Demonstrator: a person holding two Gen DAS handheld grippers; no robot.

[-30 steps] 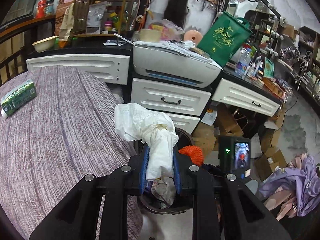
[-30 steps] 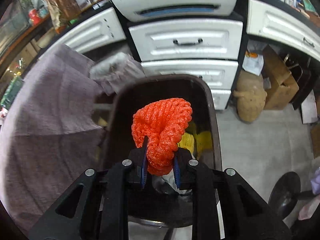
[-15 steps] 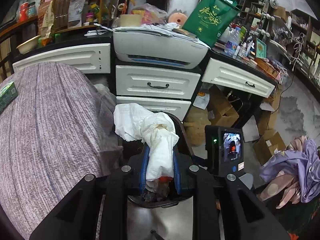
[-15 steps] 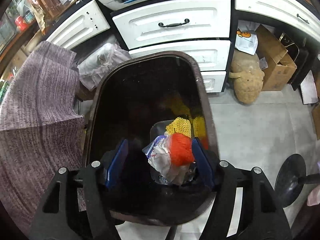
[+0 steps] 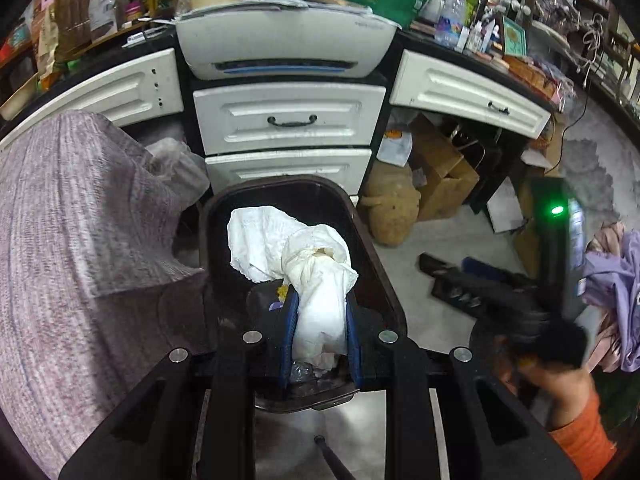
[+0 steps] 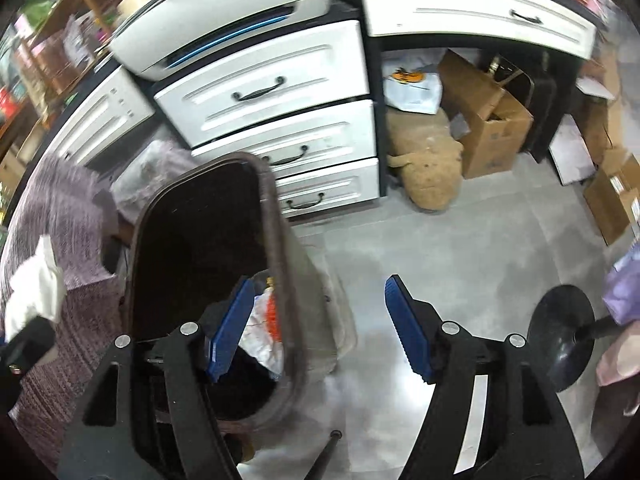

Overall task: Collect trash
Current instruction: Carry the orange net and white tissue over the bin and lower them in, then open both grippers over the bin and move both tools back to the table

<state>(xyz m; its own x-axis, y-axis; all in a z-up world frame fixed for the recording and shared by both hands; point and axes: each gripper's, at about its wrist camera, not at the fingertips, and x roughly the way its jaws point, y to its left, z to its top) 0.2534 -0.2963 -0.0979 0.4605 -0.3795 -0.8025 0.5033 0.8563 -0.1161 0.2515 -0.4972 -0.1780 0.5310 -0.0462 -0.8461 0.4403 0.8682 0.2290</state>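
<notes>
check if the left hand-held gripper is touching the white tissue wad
Touching. In the left wrist view the left hand-held gripper has both blue pads pressed against the sides of the white tissue wad, clamping it above the trash bin.

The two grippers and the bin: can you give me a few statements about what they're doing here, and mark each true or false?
1. The left gripper is clamped on a crumpled white paper wad. True.
2. The paper wad is held over the dark trash bin. True.
3. The right gripper grips an orange net. False: its jaws stand wide open, holding nothing.
4. The bin is empty. False: white and orange trash lies inside.
5. White drawers stand behind the bin. True.
</notes>
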